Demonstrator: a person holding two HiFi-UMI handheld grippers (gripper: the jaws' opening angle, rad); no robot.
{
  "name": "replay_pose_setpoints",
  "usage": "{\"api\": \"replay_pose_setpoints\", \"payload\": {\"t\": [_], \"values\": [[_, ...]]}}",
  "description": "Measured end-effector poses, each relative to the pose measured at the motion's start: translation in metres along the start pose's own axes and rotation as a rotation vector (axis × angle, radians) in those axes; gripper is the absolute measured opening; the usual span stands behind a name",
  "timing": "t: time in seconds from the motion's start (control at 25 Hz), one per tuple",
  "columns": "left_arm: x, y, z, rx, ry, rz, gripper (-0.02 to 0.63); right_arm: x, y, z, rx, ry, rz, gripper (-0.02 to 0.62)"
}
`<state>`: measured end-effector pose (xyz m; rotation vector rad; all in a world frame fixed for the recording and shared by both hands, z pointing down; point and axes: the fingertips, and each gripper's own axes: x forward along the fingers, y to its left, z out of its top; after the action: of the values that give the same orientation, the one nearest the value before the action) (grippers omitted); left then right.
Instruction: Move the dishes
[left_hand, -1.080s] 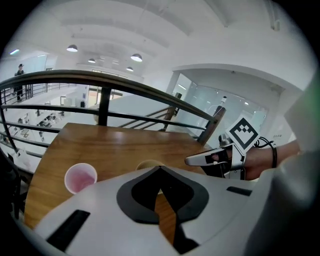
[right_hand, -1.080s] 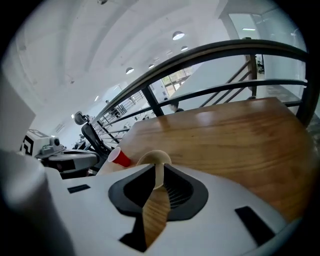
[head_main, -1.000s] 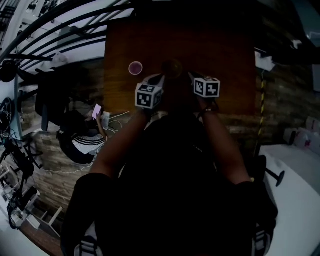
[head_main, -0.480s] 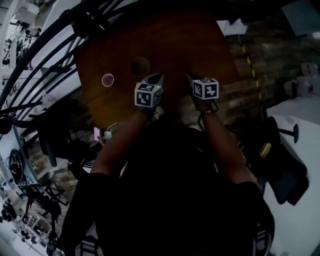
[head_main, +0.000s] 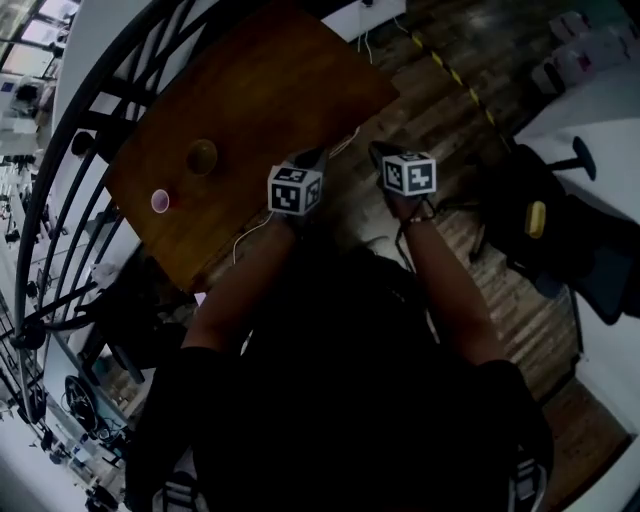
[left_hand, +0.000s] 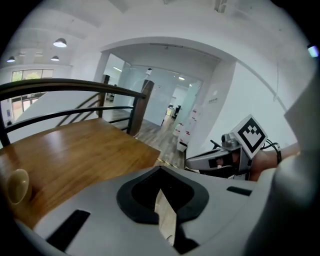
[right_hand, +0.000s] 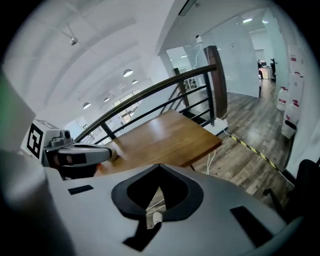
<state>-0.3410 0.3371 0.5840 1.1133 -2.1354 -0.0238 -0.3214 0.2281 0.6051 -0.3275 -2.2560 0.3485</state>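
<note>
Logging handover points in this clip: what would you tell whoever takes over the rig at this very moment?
Left gripper: jaws together, empty, held by the table's edge.
Right gripper: jaws together, empty, over the floor beside the table.
Dishes: the brown bowl and the pink cup stand apart on the wooden table, neither touched.
Done: no dish is in a grip yet.
Left: reach back to the table and move both dishes; the destination is not shown.

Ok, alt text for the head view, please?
Seen from above, a person holds the left hand-held gripper and right hand-held gripper out by the edge of a wooden table; a brown bowl and small pink cup sit on it.
</note>
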Motion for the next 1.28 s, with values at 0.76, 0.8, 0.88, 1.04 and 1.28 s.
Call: {"api": "replay_pose_setpoints", "payload": {"t": [0.76,0.8,0.88,1.04,1.28], "values": [[0.152,-0.422,-0.031,0.418,0.162,-0.48,-0.005,-0.333,-0.257,-0.179,0.422,-0.308,-0.41,0.011],[0.157,-0.441,-0.035,0.439,0.171,-0.509,-0.005,-0.345,-0.265,-0.19,0.448,-0.318,-0.43,0.011],[0.169,-0.476,-0.042,0.48,0.19,-0.564,-0.005,-0.367,-0.28,-0.211,0.497,-0.336,-0.47,0.011],[0.196,-0.537,-0.052,0.542,0.23,-0.664,-0.005,-0.408,-0.313,-0.241,0.576,-0.369,-0.55,0.011],[0.243,-0.605,-0.055,0.616,0.289,-0.785,-0.005,-0.45,-0.371,-0.257,0.663,-0.42,-0.654,0.011]]}}
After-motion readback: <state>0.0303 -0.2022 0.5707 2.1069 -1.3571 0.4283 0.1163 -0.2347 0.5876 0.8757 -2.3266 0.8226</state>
